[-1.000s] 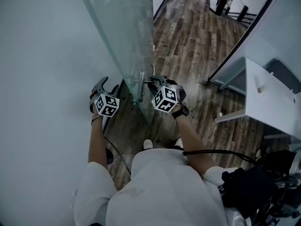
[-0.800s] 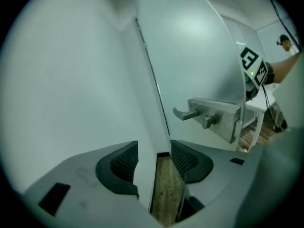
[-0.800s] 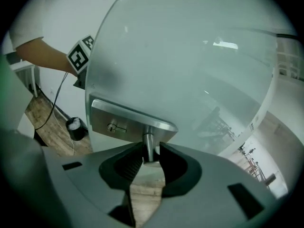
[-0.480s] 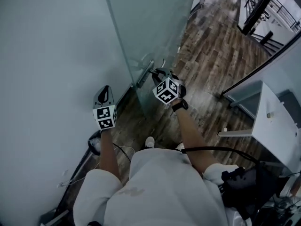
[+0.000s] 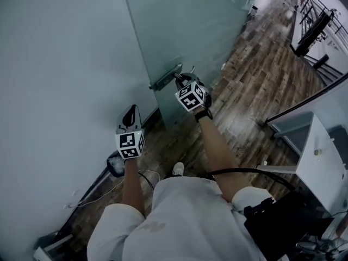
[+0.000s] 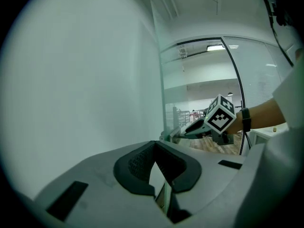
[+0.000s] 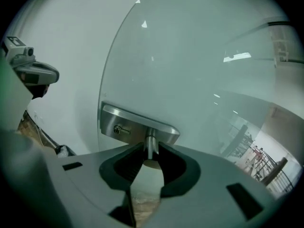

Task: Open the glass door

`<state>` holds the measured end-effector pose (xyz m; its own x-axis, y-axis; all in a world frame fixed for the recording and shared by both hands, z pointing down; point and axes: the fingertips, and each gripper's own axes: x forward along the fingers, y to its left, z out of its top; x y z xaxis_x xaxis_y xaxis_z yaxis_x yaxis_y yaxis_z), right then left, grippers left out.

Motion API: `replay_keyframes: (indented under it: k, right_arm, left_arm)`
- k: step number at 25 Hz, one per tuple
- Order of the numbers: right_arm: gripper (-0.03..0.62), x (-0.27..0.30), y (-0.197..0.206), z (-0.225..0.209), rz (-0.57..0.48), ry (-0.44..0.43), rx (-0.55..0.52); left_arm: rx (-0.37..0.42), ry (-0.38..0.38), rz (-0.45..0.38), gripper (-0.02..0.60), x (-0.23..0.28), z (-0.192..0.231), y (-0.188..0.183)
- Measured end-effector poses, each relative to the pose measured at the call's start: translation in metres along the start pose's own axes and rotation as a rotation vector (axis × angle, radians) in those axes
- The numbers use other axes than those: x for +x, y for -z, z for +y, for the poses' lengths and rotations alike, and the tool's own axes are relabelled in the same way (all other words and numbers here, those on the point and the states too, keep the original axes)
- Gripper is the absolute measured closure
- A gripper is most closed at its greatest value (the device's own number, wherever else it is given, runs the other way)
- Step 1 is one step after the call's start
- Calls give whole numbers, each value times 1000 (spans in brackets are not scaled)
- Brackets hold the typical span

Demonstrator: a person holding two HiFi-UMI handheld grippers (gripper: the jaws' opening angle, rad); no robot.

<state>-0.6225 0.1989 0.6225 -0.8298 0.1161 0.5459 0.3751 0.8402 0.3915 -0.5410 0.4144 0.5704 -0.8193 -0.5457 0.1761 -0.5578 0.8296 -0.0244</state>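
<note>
Right gripper point(image 5: 180, 79), centre frame, clamps the handle stem point(image 7: 150, 144) of the glass door point(image 5: 190, 31), which fills the upper centre. Left gripper point(image 5: 130, 112), lower left: jaws just closed together, empty.

One glass door point(image 5: 190, 31), one door handle point(image 7: 150, 146).
The door bears one lock plate point(image 7: 137, 127) with one keyhole point(image 7: 121, 130). There are two grippers, the left gripper point(image 5: 129, 110) and the right gripper point(image 5: 179, 76), with two marker cubes point(image 5: 129, 144), one on each. One white counter point(image 5: 326, 167) stands at the right.
</note>
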Motion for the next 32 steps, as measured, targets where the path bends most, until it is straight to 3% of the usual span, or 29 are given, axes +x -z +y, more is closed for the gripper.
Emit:
replay_keyframes:
  k: [8, 14, 27, 32]
  right_arm:
    - [496, 48, -39, 0, -29, -4, 51]
    - [496, 81, -66, -1, -14, 24, 14]
    - [496, 98, -82, -5, -5, 57, -12]
    - [496, 79, -79, -7, -123, 18, 95]
  left_arm:
    - [-27, 3, 24, 578, -1, 11, 9]
    - [-51, -16, 30, 578, 1, 28, 13]
    - [-59, -35, 30, 578, -8, 22, 17]
    - [-64, 4, 12, 578, 1, 9, 8]
